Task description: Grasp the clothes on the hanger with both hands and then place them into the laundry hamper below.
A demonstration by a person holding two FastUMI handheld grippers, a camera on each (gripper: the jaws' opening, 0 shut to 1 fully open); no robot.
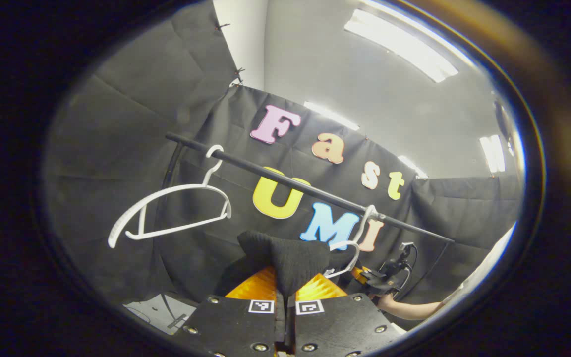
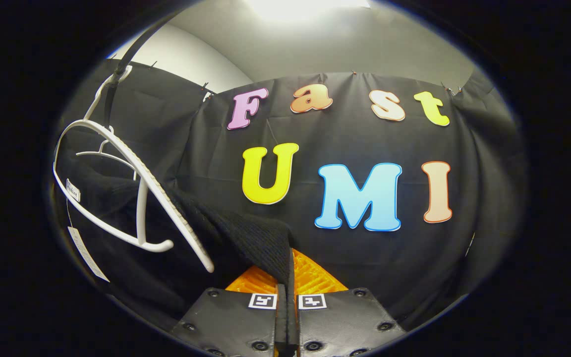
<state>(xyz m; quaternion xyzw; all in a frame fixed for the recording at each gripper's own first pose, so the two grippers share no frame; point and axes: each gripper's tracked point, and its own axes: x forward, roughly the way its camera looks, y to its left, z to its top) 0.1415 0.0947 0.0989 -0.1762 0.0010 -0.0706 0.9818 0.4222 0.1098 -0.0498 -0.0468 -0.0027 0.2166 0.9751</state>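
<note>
The left hand-held gripper [image 1: 285, 297] is being held tilted upward, its two fingers pressed closed on a fold of black knitted garment [image 1: 290, 260]. The right hand-held gripper [image 2: 286, 297] is likewise being held closed on the garment. In the left gripper view, the right gripper is being gripped farther off by a hand [image 1: 385, 300] with a bare forearm.

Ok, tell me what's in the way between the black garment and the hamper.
The hamper isn't in view, so that path can't be judged. Both claws, left and right, pinch the black garment, which still drapes over the white hanger; that hanger is the visible obstruction.
</note>
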